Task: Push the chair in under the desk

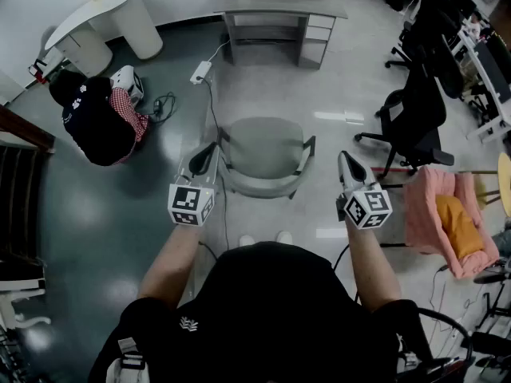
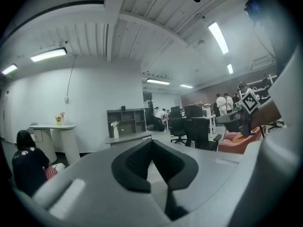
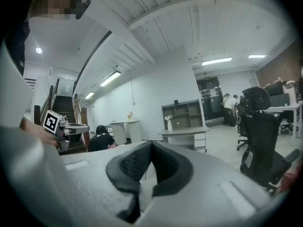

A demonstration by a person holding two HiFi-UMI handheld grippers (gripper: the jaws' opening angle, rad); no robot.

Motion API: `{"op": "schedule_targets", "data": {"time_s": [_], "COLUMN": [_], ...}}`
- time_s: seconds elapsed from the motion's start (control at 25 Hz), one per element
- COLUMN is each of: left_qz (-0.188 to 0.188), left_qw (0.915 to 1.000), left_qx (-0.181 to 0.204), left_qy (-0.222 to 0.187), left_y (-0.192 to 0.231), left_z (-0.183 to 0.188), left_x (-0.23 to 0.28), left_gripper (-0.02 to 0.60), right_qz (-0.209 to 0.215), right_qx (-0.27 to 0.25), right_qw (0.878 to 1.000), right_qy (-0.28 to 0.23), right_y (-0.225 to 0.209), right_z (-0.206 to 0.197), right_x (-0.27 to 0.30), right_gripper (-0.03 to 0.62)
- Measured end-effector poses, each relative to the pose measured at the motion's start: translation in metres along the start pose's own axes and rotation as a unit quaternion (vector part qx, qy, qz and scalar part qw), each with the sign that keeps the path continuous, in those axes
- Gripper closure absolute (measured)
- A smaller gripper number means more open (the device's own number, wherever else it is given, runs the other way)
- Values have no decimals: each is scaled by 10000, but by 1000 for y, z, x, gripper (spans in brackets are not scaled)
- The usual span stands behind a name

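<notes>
Chair (image 1: 267,154) out on the floor, well apart from the counter (image 1: 279,6), curved back toward the person's feet, front edge facing the counter's kneehole. Open stretch of glossy grey floor (image 1: 351,86) between the two. Left tongs (image 1: 204,159) closed and empty, just beside the chair's left arm; right tongs (image 1: 349,168) likewise closed on nothing, near the right arm. Power strip (image 1: 200,73) left of that stretch, cable trailing past the chair's left side. Seated person (image 1: 96,118) farther left; black office chairs (image 1: 415,122) and pink armchair (image 1: 443,218) off to the right.
</notes>
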State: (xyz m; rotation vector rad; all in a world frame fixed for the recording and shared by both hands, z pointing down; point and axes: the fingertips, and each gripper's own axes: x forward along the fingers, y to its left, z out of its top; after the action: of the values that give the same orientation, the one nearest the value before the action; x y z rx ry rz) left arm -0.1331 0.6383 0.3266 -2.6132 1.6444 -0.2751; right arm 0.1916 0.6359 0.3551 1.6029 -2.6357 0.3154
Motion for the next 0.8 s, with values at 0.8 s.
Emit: {"op": "schedule_targets", "data": {"time_s": [0.8], "left_qz": [-1282], "left_qw": [9896], "left_qx": [82], "left_qy": [652], "left_y": [-18], "left_z": [-119], "left_x": [-10], "left_gripper": [577], "right_qz": [1163], "right_qx": [-312], "right_qw": [9882], "right_qy": [942], "right_y": [109], "right_z": [-74], "right_x": [30], "right_gripper": [592]}}
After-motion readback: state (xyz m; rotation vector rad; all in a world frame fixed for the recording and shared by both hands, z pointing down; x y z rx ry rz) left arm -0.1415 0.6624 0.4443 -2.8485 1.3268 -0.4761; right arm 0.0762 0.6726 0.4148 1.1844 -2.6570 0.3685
